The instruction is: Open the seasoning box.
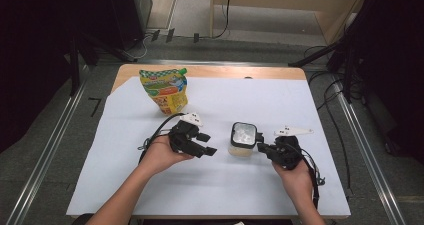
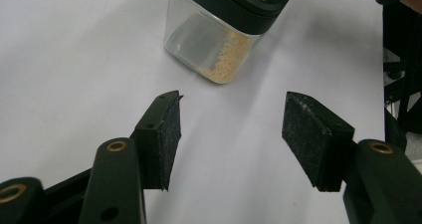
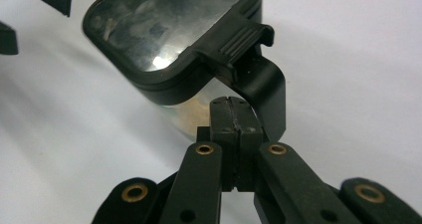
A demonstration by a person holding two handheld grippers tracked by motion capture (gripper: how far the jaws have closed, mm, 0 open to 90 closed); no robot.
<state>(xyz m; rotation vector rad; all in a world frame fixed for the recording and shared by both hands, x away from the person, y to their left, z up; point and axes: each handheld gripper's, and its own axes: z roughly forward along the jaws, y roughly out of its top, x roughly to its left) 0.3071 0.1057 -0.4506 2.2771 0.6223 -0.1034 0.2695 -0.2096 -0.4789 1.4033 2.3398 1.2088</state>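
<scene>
on the white-covered tabletop (image 1: 150, 185), the clear container (image 1: 242, 141) (pale grains at its bottom) stands right of centre, between both grippers. the left gripper (image 2: 231, 129), its jaws apart and empty, should come squarely around the container's body, just beyond its pads. the right gripper (image 3: 233, 115), jaws shut together, sits beneath the lid's black latch (image 3: 251, 64), seemingly gripping nothing, and should lever gently.

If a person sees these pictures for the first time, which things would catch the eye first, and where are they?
Probably the bright yellow-green pouch, standing upright at the far left of the white sheet. Next, the clear container with a black lid near the middle, tilted and with pale crumbs at its bottom. The right gripper, jaws shut, sits at the black latch on the container's side, while the left gripper stands open just to its left with nothing between the jaws.
</scene>
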